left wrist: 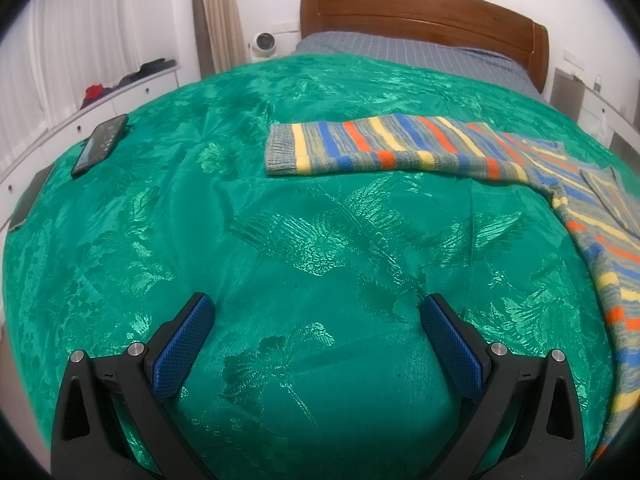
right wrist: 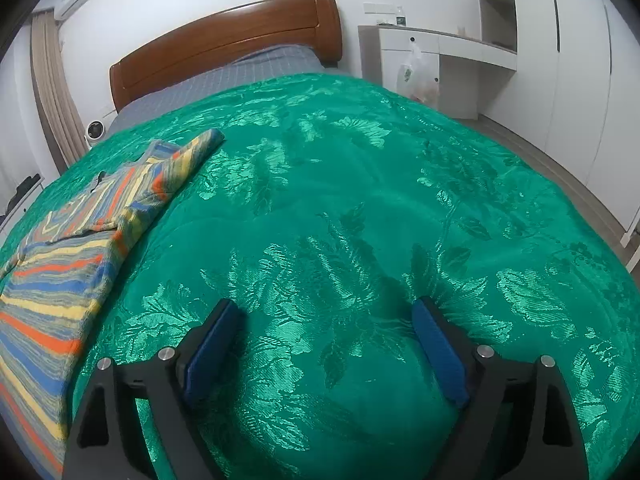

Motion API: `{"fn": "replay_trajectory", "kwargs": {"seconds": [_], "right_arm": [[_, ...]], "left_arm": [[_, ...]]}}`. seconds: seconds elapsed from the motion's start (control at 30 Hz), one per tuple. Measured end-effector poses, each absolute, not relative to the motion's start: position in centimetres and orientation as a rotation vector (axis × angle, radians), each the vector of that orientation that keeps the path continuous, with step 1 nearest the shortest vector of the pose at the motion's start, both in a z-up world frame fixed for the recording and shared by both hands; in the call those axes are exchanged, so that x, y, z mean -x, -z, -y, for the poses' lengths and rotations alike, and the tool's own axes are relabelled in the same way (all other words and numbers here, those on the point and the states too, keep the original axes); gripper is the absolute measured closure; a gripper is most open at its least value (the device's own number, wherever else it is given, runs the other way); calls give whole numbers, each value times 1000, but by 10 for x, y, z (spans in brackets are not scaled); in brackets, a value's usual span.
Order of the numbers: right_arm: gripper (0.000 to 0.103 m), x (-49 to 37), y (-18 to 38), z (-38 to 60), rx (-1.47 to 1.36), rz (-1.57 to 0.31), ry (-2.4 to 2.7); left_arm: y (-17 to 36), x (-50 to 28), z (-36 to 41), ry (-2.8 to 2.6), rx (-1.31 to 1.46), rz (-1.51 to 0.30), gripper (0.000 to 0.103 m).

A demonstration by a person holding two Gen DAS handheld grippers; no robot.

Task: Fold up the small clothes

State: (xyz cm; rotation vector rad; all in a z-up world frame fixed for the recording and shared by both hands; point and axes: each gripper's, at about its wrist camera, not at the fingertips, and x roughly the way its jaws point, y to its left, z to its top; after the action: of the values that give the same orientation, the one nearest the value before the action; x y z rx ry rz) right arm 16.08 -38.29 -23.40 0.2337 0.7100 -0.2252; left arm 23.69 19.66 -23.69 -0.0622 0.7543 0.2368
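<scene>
So the striped knit sweater (left wrist: pixel 400 148) is lying flat on the shiny green bedspread (left wrist: pixel 280 240), which has a glossy woven leaf pattern; one ribbed-cuff sleeve sticks straight out sideways, and the body runs off to the right of the left wrist view. Left gripper (left wrist: pixel 316 308) has its textured blue pads spread wide with nothing between them, and the right gripper (right wrist: pixel 326 312) is the same, wide apart over bare bedspread with the sweater off to its left. There's a flat dark phone (left wrist: pixel 100 144) near the bed's left edge and a curved glossy wooden headboard (left wrist: pixel 424 12) at the far end.
</scene>
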Motion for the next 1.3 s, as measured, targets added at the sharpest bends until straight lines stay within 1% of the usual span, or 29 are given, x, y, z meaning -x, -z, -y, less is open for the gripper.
{"fn": "replay_trajectory", "kwargs": {"seconds": [0.33, 1.3], "right_arm": [[11, -164, 236, 380, -219, -716, 226], [10, -165, 236, 380, -217, -717, 226]], "left_arm": [[237, -237, -197, -237, 62, -754, 0], [237, -237, -196, -237, 62, -754, 0]]}}
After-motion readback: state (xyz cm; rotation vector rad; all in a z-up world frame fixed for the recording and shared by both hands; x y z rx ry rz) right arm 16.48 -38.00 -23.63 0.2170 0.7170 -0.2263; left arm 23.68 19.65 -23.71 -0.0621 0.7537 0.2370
